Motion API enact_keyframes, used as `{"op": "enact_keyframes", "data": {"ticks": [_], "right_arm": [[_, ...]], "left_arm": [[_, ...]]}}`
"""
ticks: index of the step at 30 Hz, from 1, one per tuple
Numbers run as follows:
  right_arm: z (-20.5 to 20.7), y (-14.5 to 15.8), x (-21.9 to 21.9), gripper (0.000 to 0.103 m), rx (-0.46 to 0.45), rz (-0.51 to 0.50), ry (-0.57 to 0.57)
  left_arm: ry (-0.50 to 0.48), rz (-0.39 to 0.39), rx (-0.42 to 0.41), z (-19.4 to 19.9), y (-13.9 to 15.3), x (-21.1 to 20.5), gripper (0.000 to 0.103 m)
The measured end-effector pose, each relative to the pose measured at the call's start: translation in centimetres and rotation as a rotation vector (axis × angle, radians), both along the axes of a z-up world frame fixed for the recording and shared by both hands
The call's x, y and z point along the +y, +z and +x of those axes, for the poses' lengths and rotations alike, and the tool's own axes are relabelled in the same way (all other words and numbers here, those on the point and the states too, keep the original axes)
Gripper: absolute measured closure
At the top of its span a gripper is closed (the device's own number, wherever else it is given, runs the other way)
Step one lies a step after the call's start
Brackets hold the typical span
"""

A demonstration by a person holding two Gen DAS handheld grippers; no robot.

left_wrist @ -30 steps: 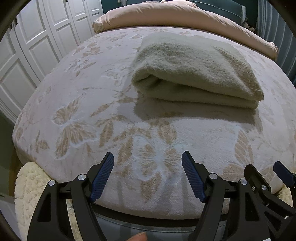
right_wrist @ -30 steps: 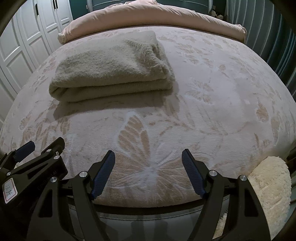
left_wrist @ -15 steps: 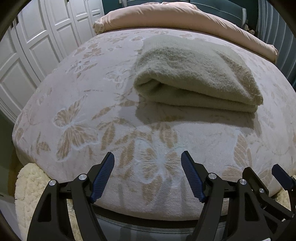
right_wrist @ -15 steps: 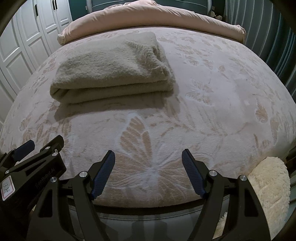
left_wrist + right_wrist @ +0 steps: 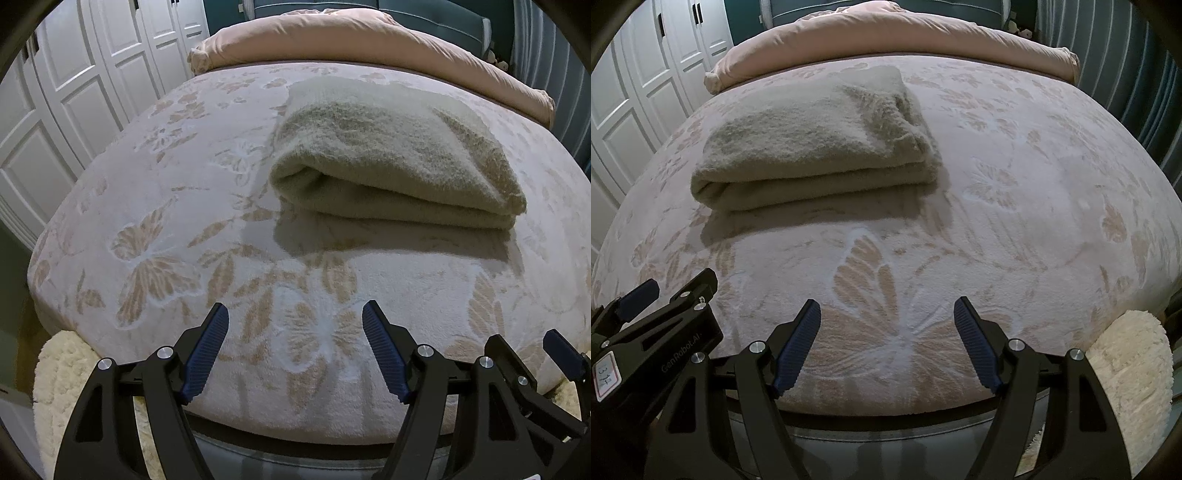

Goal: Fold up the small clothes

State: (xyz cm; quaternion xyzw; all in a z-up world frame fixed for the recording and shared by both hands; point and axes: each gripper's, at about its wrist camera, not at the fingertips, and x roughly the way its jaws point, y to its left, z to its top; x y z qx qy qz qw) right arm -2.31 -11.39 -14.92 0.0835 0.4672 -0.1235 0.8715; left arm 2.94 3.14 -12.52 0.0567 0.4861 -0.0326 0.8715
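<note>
A folded beige fluffy garment (image 5: 391, 162) lies on the bed's butterfly-patterned blanket (image 5: 177, 229); it also shows in the right wrist view (image 5: 812, 147), left of centre. My left gripper (image 5: 295, 314) is open and empty, hovering over the bed's near edge, well short of the garment. My right gripper (image 5: 887, 308) is open and empty too, at the near edge, right of the garment. The left gripper's body shows in the right wrist view (image 5: 653, 325); the right gripper's fingers (image 5: 561, 347) show at the left view's lower right.
A pink duvet (image 5: 351, 40) is bunched along the bed's far end. White panelled wardrobe doors (image 5: 74, 85) stand to the left. A cream fluffy rug shows below the bed's corners (image 5: 62, 369), also in the right wrist view (image 5: 1126, 369). Dark curtains (image 5: 1126, 74) hang on the right.
Both grippers have drawn back slightly and lifted; the folded garment lies as before. Jaws stay open.
</note>
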Motion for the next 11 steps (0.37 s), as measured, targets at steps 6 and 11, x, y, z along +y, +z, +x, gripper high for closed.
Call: {"op": "enact_keyframes", "data": {"ticks": [6,11], "right_arm": [[0.01,0.09,0.12,0.031,-0.006,0.002,-0.01],[0.18,0.15,-0.01,0.031,-0.008,0.001,-0.018]], "left_arm": [[0.005,0.012,-0.009,0.02,0.36,-0.56,0.035],[-0.001,0.007,-0.009,0.02,0.54,-0.67,0.038]]}}
